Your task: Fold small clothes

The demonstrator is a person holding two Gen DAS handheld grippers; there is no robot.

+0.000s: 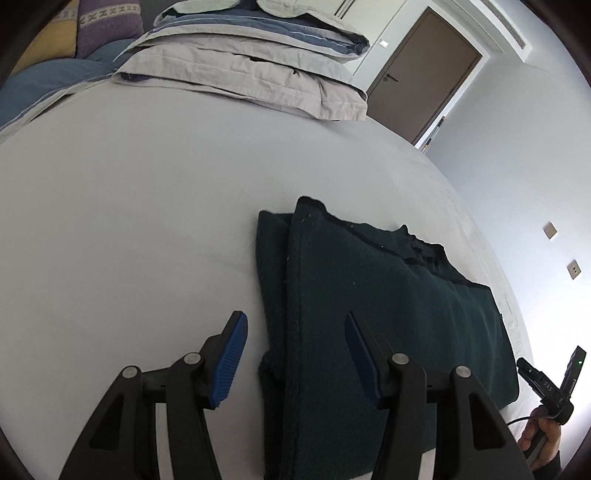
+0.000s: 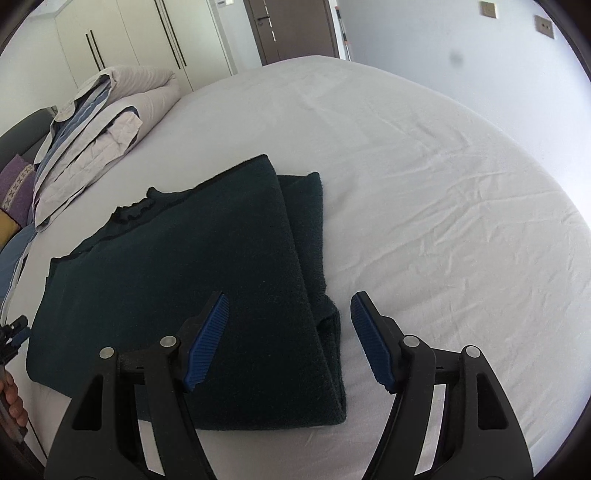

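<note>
A dark green garment (image 1: 388, 314) lies flat on the white bed sheet (image 1: 129, 229), its sides folded inward in layers. My left gripper (image 1: 295, 354) is open and empty, hovering above the garment's left folded edge. In the right wrist view the same garment (image 2: 184, 266) lies left of centre. My right gripper (image 2: 288, 339) is open and empty above the garment's right folded edge. The right gripper also shows at the far right of the left wrist view (image 1: 554, 384), held in a hand.
A folded grey and blue duvet (image 1: 251, 62) lies at the bed's far end, with purple and yellow pillows (image 1: 74, 29) beside it. A brown door (image 1: 424, 70) and a white wall stand beyond the bed. Wrinkled bare sheet (image 2: 443, 184) spreads to the right of the garment.
</note>
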